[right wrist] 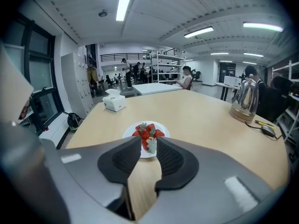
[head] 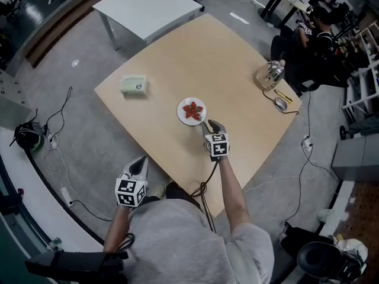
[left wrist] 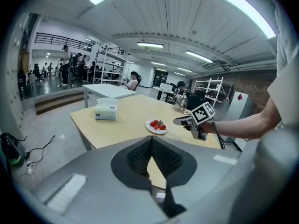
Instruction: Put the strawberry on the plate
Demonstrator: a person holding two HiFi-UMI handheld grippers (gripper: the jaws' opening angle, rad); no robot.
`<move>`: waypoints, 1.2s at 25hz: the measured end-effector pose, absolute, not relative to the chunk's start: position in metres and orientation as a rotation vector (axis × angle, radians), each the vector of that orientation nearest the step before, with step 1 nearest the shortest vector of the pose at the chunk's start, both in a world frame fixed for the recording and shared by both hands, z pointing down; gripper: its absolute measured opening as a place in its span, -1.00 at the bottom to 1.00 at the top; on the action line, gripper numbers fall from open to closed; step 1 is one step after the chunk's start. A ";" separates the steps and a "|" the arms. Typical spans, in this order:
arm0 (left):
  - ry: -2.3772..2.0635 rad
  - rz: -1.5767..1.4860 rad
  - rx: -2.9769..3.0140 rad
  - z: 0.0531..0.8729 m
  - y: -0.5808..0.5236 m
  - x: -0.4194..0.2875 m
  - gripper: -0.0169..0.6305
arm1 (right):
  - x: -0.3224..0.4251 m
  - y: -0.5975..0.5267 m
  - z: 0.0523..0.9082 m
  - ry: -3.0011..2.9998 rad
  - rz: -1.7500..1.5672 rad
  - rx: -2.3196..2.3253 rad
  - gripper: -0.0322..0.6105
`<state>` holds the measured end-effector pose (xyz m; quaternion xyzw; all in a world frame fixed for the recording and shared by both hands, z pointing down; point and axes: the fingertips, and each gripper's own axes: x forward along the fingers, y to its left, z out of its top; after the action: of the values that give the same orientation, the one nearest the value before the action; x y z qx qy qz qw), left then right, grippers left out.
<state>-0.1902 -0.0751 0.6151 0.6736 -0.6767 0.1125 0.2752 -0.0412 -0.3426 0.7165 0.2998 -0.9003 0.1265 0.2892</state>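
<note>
Head view: strawberries (head: 192, 110) sit heaped on the white plate (head: 180, 113), mid-table (head: 237, 76); right gripper (head: 206, 122) at the plate's 5 o'clock rim, left gripper (head: 143, 159) beyond the table's edge at 7 o'clock.
Left gripper view: pad tips meet — nothing held.
Right gripper view: jaws partly apart, gripping nothing — strawberries show through the gap at 12 o'clock.

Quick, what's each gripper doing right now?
Left gripper: closed, empty.
Right gripper: partly open, empty; strawberries lie beyond on the plate.
</note>
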 end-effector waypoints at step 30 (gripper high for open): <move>-1.438 0.369 2.248 0.602 -0.102 -0.094 -0.89 | 0.129 -0.253 0.607 -2.445 0.374 1.451 -0.88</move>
<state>-0.0938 -0.1017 0.6023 0.8137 -0.5204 0.1334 0.2220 0.1287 -0.2532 0.6067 0.5013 -0.8445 0.1293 0.1367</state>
